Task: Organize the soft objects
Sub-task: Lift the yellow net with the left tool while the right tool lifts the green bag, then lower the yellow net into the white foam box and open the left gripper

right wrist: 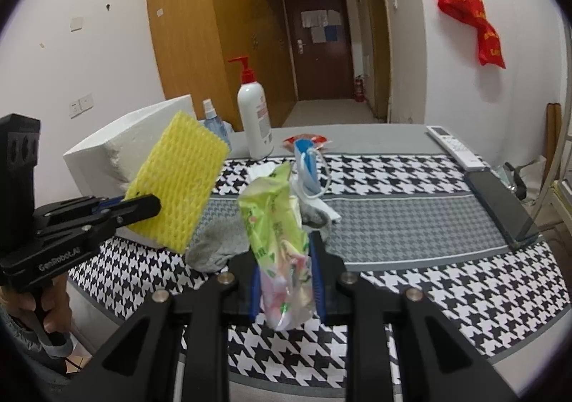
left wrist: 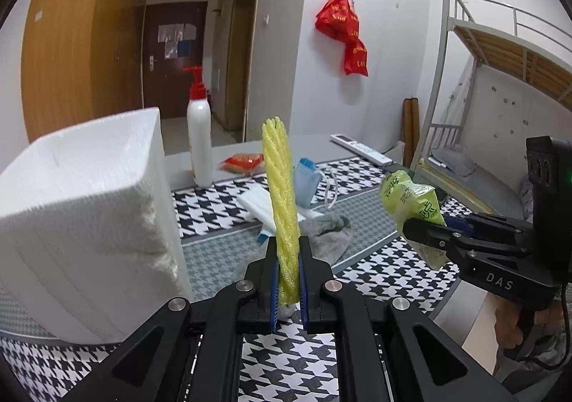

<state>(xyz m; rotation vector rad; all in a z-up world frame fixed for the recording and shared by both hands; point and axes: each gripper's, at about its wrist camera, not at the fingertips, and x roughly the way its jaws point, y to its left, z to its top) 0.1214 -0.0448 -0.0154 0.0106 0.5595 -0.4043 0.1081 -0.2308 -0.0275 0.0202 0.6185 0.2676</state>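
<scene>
My left gripper (left wrist: 287, 251) is shut on a yellow foam net sleeve (left wrist: 280, 194), held upright above the table; it also shows in the right wrist view (right wrist: 178, 184). My right gripper (right wrist: 284, 255) is shut on a green plastic tissue pack (right wrist: 275, 223), also seen in the left wrist view (left wrist: 411, 201). A grey sock (left wrist: 327, 237) lies on the houndstooth cloth just beyond both grippers. A blue face mask (left wrist: 305, 184) and white tissues (left wrist: 261, 205) lie behind it. A white foam box (left wrist: 89, 209) stands at the left.
A white pump bottle (left wrist: 199, 137) with a red top, a red snack packet (left wrist: 241, 163) and a blue spray bottle (right wrist: 211, 119) stand at the back. A white remote (right wrist: 452, 146) and a dark phone (right wrist: 500, 205) lie at the right. A bunk bed (left wrist: 500, 80) is beyond.
</scene>
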